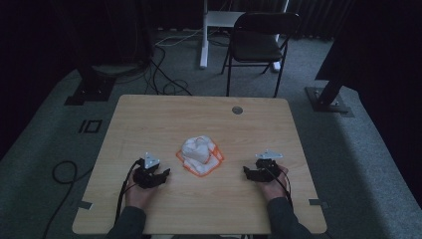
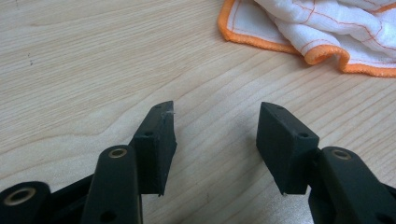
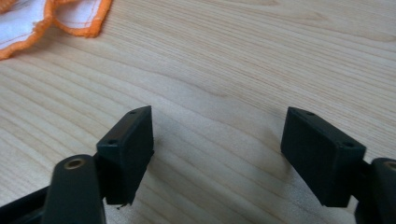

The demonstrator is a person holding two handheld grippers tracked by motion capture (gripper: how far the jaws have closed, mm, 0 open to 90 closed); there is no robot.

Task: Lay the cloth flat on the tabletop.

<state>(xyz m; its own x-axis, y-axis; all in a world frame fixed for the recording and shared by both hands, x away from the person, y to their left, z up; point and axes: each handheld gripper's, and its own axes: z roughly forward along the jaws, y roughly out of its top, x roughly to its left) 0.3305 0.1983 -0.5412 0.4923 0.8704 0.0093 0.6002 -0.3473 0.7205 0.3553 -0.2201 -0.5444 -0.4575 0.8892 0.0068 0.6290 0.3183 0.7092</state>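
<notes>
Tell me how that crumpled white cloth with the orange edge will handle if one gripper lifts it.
The cloth is bunched in soft folds, so it will likely droop and unfurl. It looks thin, probably light. Its stitched orange hem should pinch without slipping.

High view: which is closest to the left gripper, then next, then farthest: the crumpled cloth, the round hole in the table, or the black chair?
From the left gripper:
1. Cloth, just to its right, mid-table.
2. Round hole, near the table's far edge.
3. Black chair, on the floor beyond the table.
</notes>
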